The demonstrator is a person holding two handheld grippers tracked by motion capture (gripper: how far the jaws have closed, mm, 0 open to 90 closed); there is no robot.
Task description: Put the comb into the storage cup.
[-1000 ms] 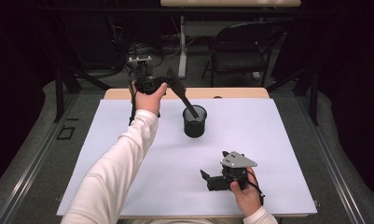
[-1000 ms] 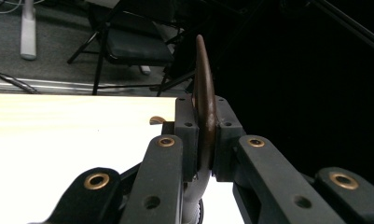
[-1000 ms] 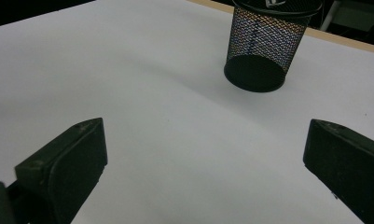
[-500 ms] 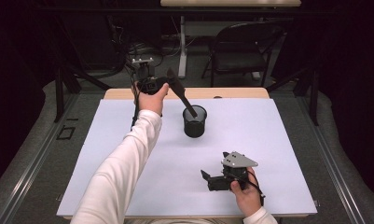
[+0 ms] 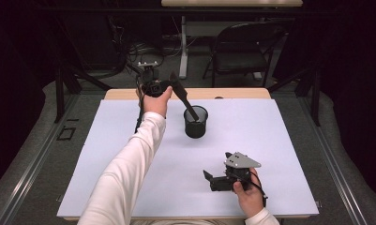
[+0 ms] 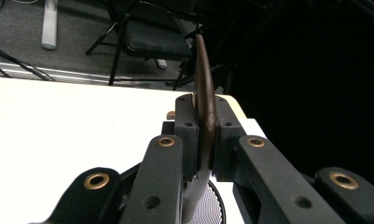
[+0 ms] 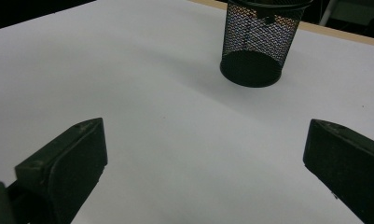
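Hardly anything has shifted since the earlier high view: the left arm reaches to the same spot at the upper middle of the frame, the utensil slants into the cup at the same angle, and the right hand rests in the same place at the lower right. That stillness suggests a pause with the utensil's tip already inside the cup, so what remains, as I judge it, is to lower or release it.

Nearest, at the bottom right of the high view, the right claw point(image 5: 207, 178) lies low over the white paper-covered counter point(image 5: 279, 154), its jaws spread wide with nothing between them; the right gripper view shows both pads apart and bare counter between.

Farther up, at the centre, stands the black wire-mesh pen cup point(image 5: 195, 122), upright, well apart from the right claw.

Beyond it the left claw point(image 5: 172, 87) is clamped on the long dark brown flat-handled utensil point(image 5: 183, 97). In the left gripper view the pads pinch its thin edge, and the mesh rim point(image 6: 212, 212) shows just below.

Whether the utensil's lower end touches the cup's floor is hidden by the mesh. Its working end is not clear enough to say what kind of tool it is.
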